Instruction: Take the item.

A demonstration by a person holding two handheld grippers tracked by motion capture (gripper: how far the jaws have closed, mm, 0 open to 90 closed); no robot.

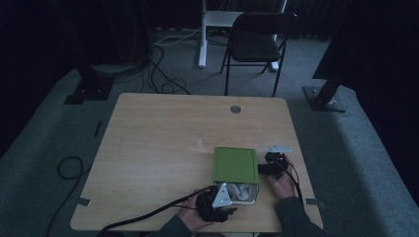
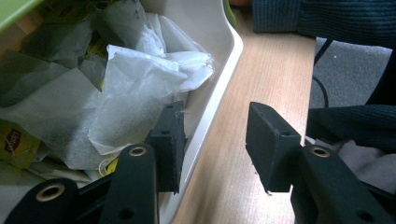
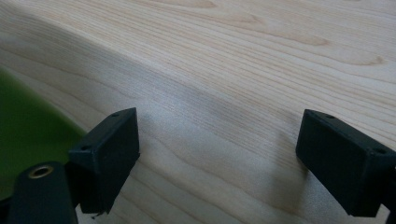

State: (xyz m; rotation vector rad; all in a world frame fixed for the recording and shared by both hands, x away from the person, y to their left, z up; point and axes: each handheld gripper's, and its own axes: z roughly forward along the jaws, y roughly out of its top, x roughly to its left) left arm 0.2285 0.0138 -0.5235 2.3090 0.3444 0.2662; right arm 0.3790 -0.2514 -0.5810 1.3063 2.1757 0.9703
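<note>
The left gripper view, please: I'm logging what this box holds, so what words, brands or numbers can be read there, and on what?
"Lipton", only partly legible: red logo on a yellow tea bag wrapper at the left edge, among the white paper sachets in the white box.
Other yellow wrappers deeper in the box: print too blurred and crumpled to read.
Green lid, table: no text seen.
</note>
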